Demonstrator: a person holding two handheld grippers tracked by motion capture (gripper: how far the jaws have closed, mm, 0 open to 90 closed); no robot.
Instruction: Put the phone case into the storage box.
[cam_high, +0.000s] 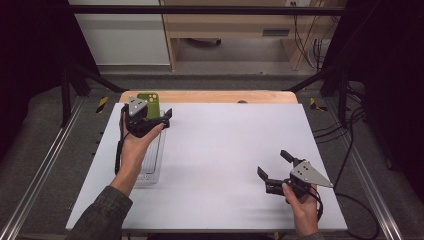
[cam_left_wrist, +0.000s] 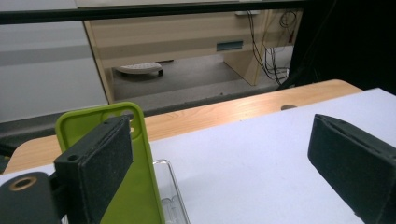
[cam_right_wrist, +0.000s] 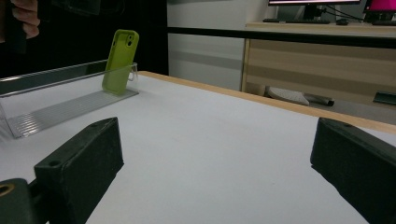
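Note:
A lime-green phone case (cam_high: 149, 98) stands upright at the far end of a clear plastic tray (cam_high: 151, 167) on the left of the white table. My left gripper (cam_high: 152, 120) hovers over that end, open. In the left gripper view the case (cam_left_wrist: 137, 186) sits just inside the left jaw, and the gripper (cam_left_wrist: 219, 154) holds nothing. Whether the jaw touches the case I cannot tell. My right gripper (cam_high: 273, 164) is low over the table's near right, open and empty. In the right gripper view (cam_right_wrist: 215, 154) the case (cam_right_wrist: 119, 60) leans at the end of the tray (cam_right_wrist: 60, 109).
The white table top (cam_high: 225, 150) lies over a wooden board (cam_high: 215, 96) whose far edge shows. Black frame bars (cam_high: 200, 10) cross above the far side. Wooden furniture and cables (cam_high: 305, 45) stand beyond the table.

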